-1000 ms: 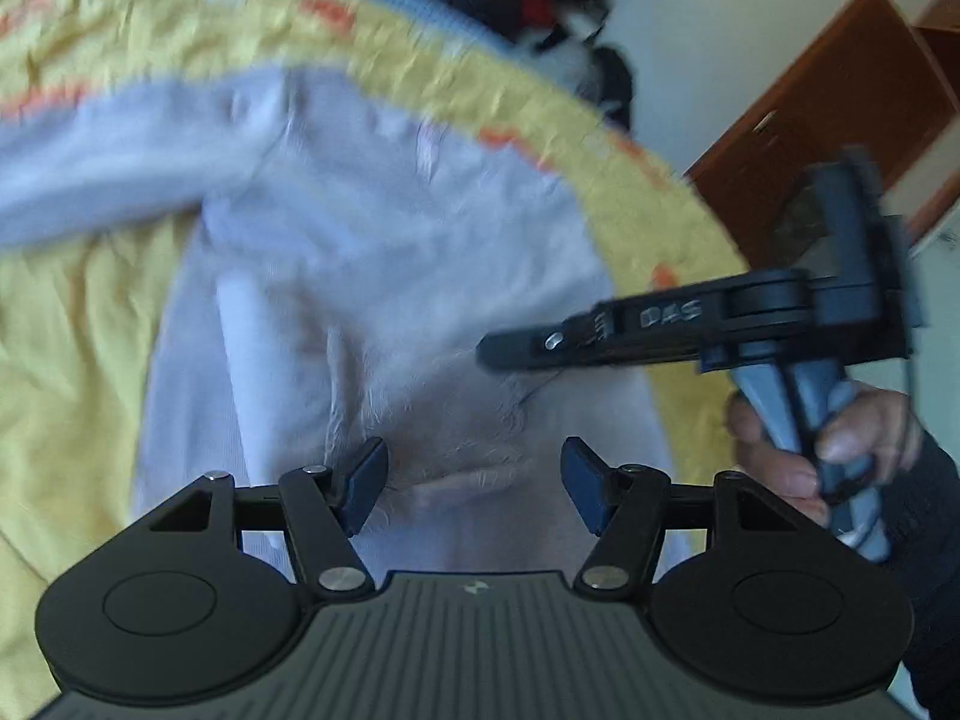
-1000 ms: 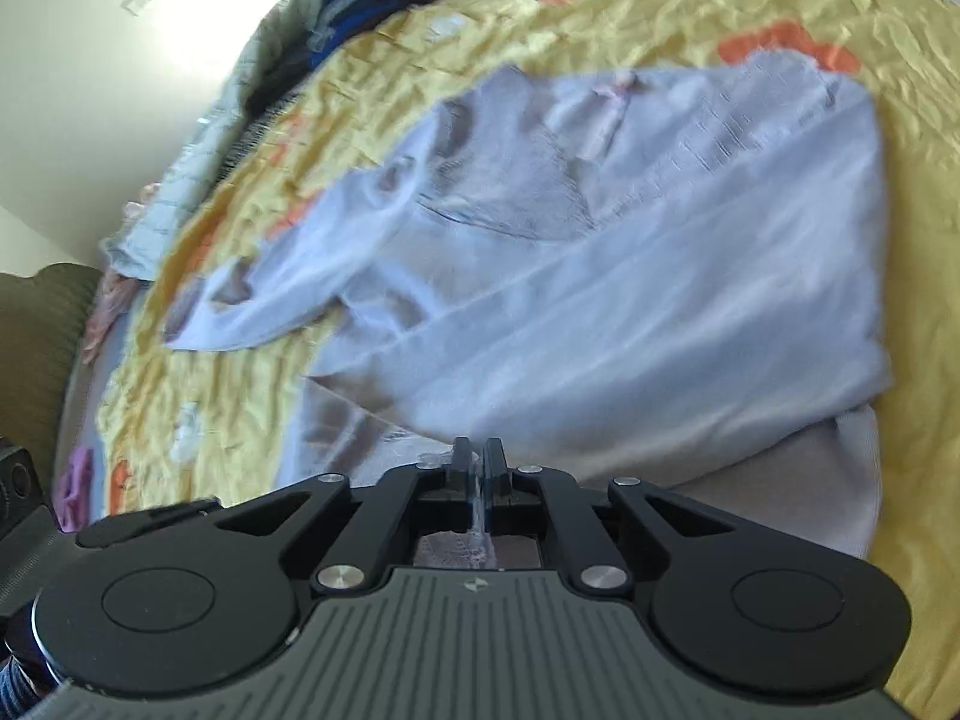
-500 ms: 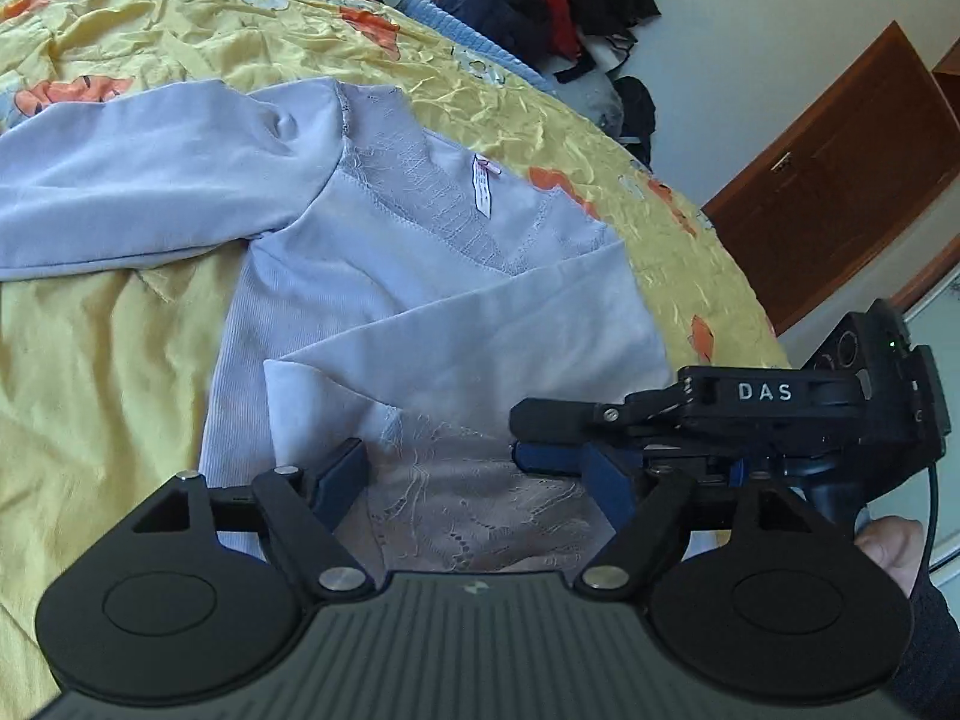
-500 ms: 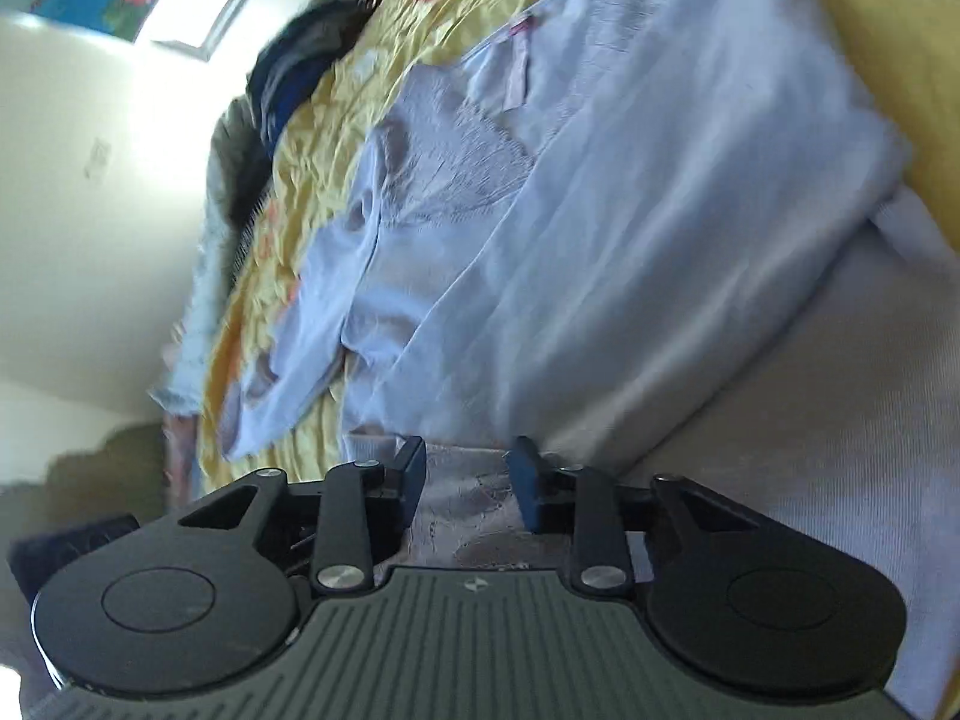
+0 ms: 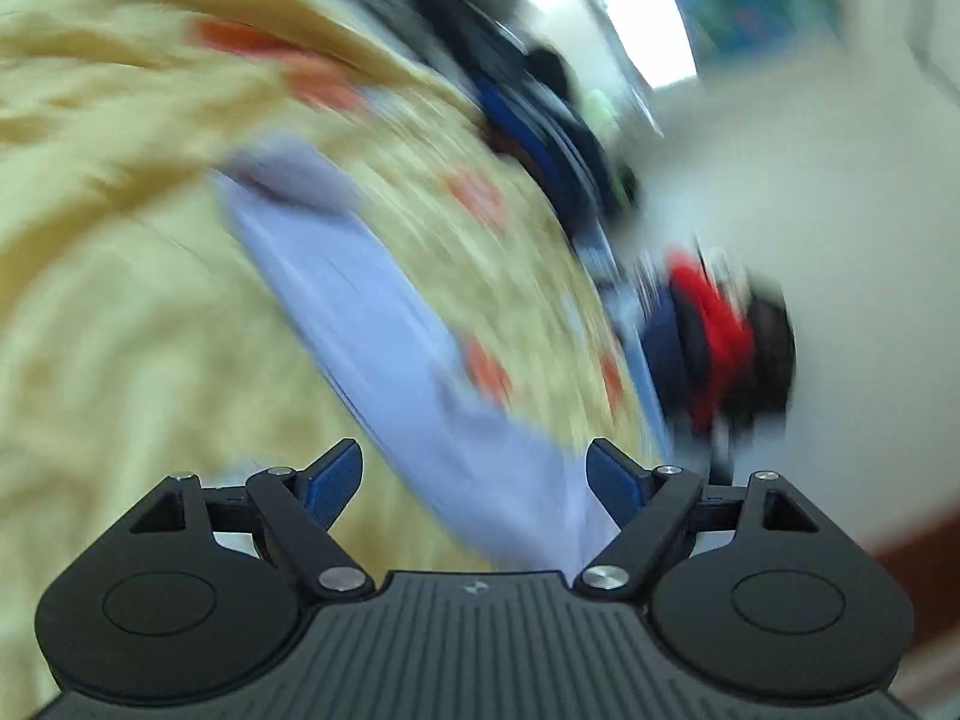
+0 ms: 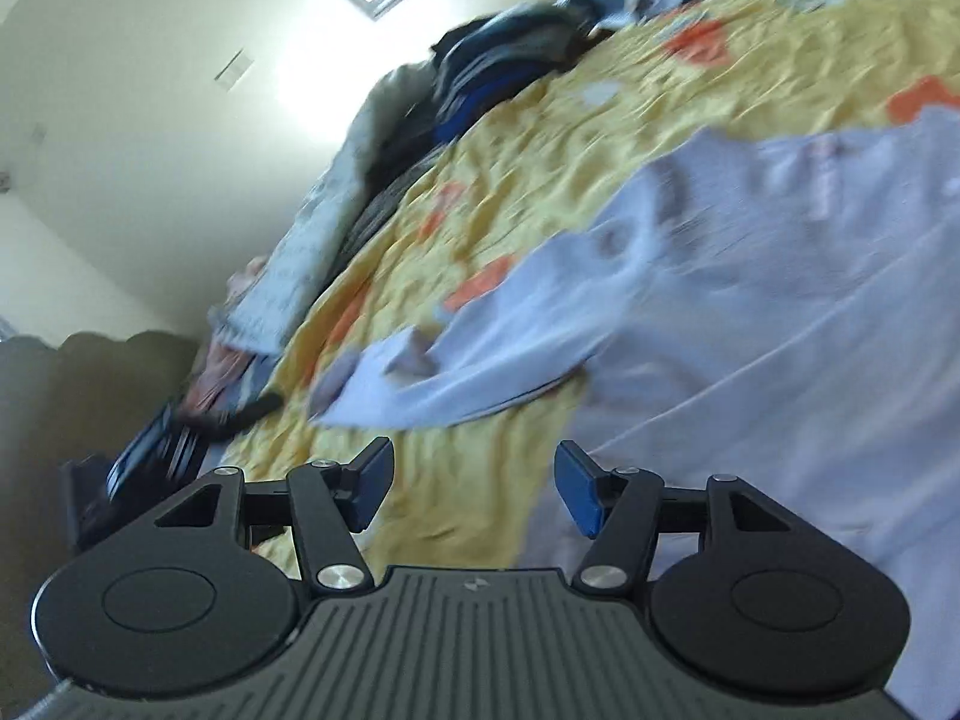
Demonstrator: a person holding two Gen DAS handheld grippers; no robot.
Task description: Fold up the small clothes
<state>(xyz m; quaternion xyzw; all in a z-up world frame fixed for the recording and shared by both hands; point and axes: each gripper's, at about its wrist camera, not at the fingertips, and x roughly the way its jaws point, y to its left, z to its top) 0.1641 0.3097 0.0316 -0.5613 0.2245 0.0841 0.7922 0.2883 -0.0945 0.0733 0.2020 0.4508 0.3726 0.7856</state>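
The lilac long-sleeved top (image 6: pixel 780 276) lies on the yellow bedspread (image 6: pixel 600 138), body toward the right edge, one sleeve (image 6: pixel 468 360) stretched out unfolded. Left tool (image 5: pixel 474 474) and right tool (image 6: pixel 471 480) both gape, holding nothing. Through the blur, folding looks partly done at most; the sleeve remains.

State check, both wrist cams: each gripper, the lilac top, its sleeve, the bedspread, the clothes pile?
left gripper: open, holding nothing; view heavily motion-blurred.
right gripper: open, fingers apart, holding nothing.
lilac top: lying on the bed, partly folded with a fold edge across the body.
sleeve: stretched out to the side, not folded in.
yellow bedspread: spread out, wrinkled.
clothes pile: heaped unfolded at the bed's far edge.
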